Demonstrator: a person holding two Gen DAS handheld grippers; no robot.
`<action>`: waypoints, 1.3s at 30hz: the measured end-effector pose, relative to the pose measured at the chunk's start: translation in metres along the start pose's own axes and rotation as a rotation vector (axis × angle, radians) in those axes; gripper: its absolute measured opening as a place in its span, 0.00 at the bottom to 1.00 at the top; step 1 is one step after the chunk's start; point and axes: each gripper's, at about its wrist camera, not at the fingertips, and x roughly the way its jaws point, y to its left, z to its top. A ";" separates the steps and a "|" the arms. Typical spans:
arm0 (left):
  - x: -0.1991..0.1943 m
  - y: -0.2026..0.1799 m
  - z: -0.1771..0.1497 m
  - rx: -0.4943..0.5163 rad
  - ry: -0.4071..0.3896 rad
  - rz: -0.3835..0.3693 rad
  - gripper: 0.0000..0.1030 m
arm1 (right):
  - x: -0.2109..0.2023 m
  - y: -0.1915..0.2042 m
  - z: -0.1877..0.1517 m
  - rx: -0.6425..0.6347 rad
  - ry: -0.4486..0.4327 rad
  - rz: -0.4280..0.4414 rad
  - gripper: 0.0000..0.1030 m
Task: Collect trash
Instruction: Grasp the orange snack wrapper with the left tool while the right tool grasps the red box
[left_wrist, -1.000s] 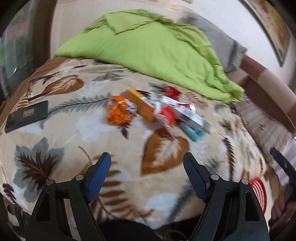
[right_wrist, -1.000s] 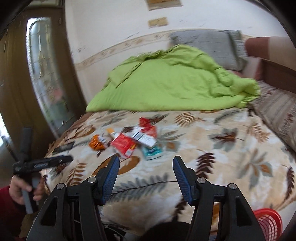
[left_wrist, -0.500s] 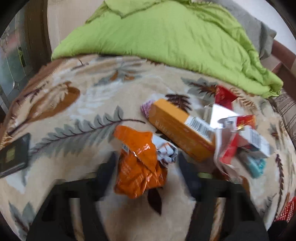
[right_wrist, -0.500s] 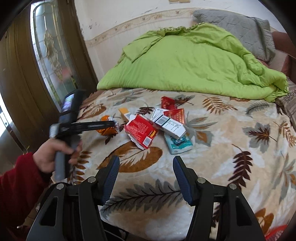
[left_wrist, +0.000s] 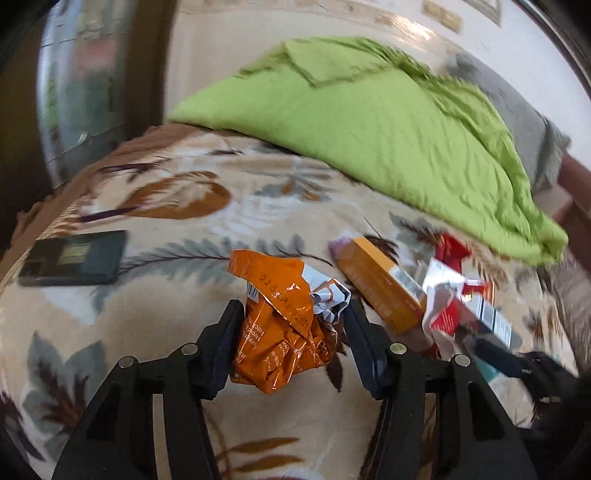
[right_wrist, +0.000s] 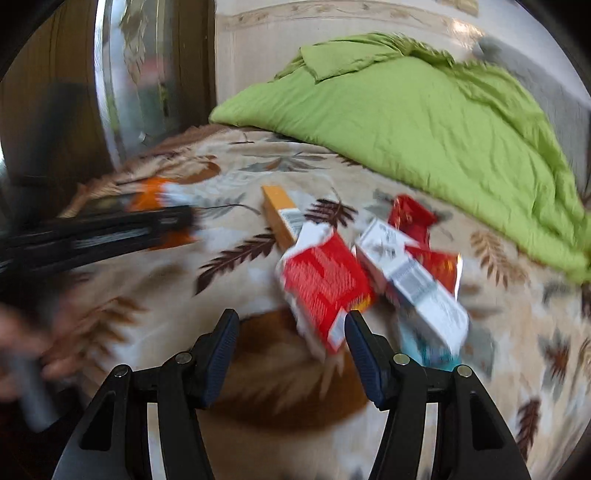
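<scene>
So the left gripper (left_wrist: 291, 343) has its fingers on either side of the crumpled orange wrapper (left_wrist: 282, 328), both pads right up against the foil, though I can't tell if it's actually squeezing yet. The wrapper sits on the leaf-print blanket (left_wrist: 147, 317), with bare blanket to its left and on the near side. Right of it is the orange box (left_wrist: 380, 288), just beside the right finger, so that side is tight. Further left, a dark flat card (left_wrist: 74, 258) lies near the blanket's left edge.

The right gripper (right_wrist: 290, 354) is spread wide and holding nothing, hanging over a brown leaf patch. The red packet (right_wrist: 325, 284) has its near corner poking in between the fingertips, closer to the right one. The white box (right_wrist: 410, 280) lies just right of it, over a red foil wrapper (right_wrist: 436, 262), with a teal packet (right_wrist: 424, 347) at its near end. The green duvet (right_wrist: 406, 110) fills the far side, well apart from the trash. Left of the red packet is open blanket.
</scene>
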 end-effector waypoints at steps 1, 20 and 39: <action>-0.003 0.000 -0.001 -0.005 -0.003 0.003 0.53 | 0.014 0.004 0.003 -0.024 -0.007 -0.035 0.53; -0.035 -0.099 -0.070 0.292 -0.016 -0.083 0.53 | -0.092 -0.065 -0.063 0.264 -0.163 0.008 0.03; -0.031 -0.109 -0.080 0.383 -0.053 -0.015 0.54 | -0.094 -0.084 -0.073 0.358 -0.157 0.054 0.03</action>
